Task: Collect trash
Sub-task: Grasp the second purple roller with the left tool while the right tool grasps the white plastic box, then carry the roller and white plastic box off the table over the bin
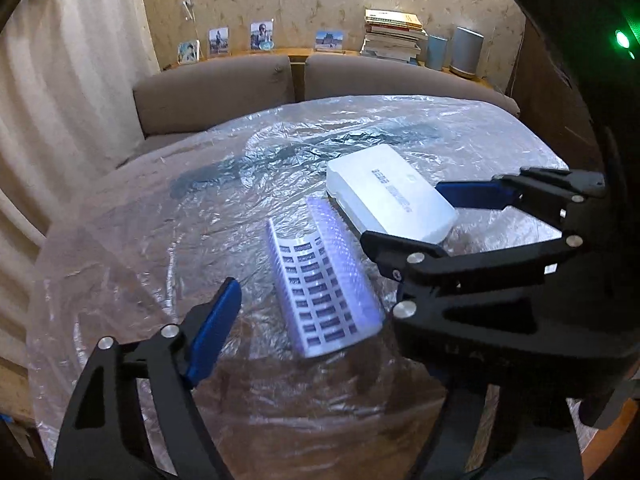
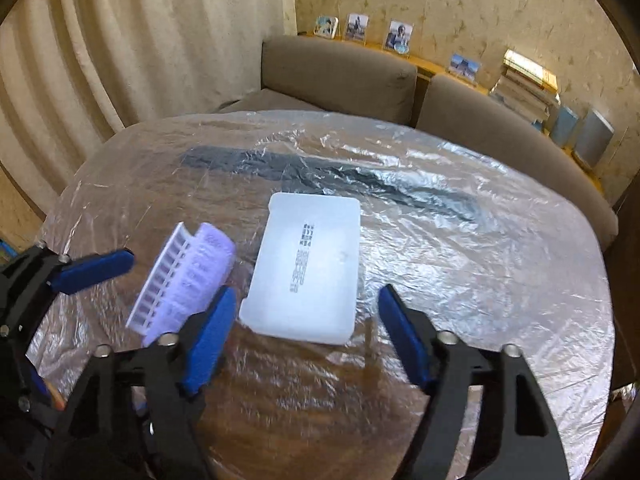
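A white plastic box with dark print lies on a table covered in clear plastic film. A curved purple and white blister sheet lies just left of it. My left gripper is open, its fingers on either side of the blister sheet; it shows at the left edge of the right wrist view. My right gripper is open, its fingers on either side of the box's near end; in the left wrist view its fingers flank the box.
A brown sofa stands behind the table. A shelf behind it holds photos, a stack of books and two grey cylinders. A curtain hangs at the left.
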Demonstrator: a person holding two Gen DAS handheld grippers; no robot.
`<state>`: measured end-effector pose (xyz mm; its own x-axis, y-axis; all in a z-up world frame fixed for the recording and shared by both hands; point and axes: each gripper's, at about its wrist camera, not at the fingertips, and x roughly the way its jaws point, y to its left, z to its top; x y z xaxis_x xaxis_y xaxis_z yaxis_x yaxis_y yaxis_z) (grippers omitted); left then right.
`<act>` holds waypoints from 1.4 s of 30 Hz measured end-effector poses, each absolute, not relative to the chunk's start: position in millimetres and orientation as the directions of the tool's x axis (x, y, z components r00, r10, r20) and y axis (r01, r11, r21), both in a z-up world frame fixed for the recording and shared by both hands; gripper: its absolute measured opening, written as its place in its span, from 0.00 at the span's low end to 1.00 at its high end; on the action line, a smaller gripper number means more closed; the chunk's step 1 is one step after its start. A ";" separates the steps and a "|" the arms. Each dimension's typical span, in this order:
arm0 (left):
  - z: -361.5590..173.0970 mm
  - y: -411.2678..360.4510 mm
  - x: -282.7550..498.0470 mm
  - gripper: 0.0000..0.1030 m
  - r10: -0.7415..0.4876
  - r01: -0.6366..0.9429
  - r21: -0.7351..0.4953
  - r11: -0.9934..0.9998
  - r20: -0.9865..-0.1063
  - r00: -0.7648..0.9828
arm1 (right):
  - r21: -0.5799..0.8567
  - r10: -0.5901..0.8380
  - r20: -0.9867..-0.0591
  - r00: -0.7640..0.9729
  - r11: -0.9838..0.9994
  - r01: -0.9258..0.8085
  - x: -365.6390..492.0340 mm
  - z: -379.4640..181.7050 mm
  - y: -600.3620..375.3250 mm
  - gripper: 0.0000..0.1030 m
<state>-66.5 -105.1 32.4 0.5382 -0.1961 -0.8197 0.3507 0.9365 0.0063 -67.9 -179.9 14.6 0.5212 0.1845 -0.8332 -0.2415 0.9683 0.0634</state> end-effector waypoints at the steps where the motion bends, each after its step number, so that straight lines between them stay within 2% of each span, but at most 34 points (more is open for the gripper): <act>1: 30.6 -104.7 -64.2 0.71 -0.200 0.350 -0.001 0.937 -0.822 0.533 | 0.070 0.189 -0.834 0.518 0.968 -0.240 -66.8 13.7 -180.2 0.63; 2: 27.8 -104.9 -60.3 0.63 -0.204 0.353 -0.007 0.936 -0.827 0.524 | 0.077 0.192 -0.836 0.514 0.968 -0.237 -65.4 12.2 -180.5 0.57; 3: 24.9 -105.1 -57.9 0.56 -0.207 0.351 -0.017 0.936 -0.834 0.512 | 0.082 0.196 -0.837 0.510 0.968 -0.238 -64.4 10.7 -180.4 0.55; 4: 24.6 -105.8 -58.0 0.55 -0.204 0.350 -0.011 0.937 -0.829 0.520 | 0.078 0.193 -0.837 0.512 0.968 -0.237 -63.4 9.8 -179.4 0.55; 5: 24.6 -107.1 -59.5 0.47 -0.202 0.352 -0.004 0.936 -0.825 0.528 | 0.072 0.189 -0.834 0.519 0.969 -0.237 -63.1 9.3 -178.8 0.54; 6: 24.4 -107.7 -59.7 0.43 -0.202 0.355 0.001 0.935 -0.822 0.532 | 0.077 0.193 -0.829 0.525 0.969 -0.234 -63.4 9.7 -178.9 0.54; 15: 30.7 -91.4 -65.7 0.43 -0.248 0.336 -0.069 0.939 -0.813 0.526 | 0.159 0.235 -0.785 0.573 0.971 -0.181 -77.3 20.2 -206.8 0.54; 27: 46.7 -85.1 -85.5 0.43 -0.246 0.333 -0.057 0.941 -0.790 0.562 | 0.199 0.269 -0.756 0.597 0.963 -0.182 -107.7 31.5 -216.4 0.52; 37: 51.8 -83.3 -98.3 0.43 -0.238 0.329 -0.046 0.943 -0.784 0.573 | 0.162 0.254 -0.737 0.626 0.966 -0.201 -132.2 43.1 -212.3 0.52; 42: 50.7 -82.7 -100.6 0.43 -0.232 0.327 -0.041 0.944 -0.787 0.571 | 0.125 0.232 -0.763 0.604 0.969 -0.216 -139.3 31.3 -205.3 0.52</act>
<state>-100.6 -82.7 50.7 0.5711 -0.2323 -0.7873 0.3271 0.9441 -0.0413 -139.3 -205.3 31.3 0.6037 0.2324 -0.7626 -0.2156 0.9685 0.1245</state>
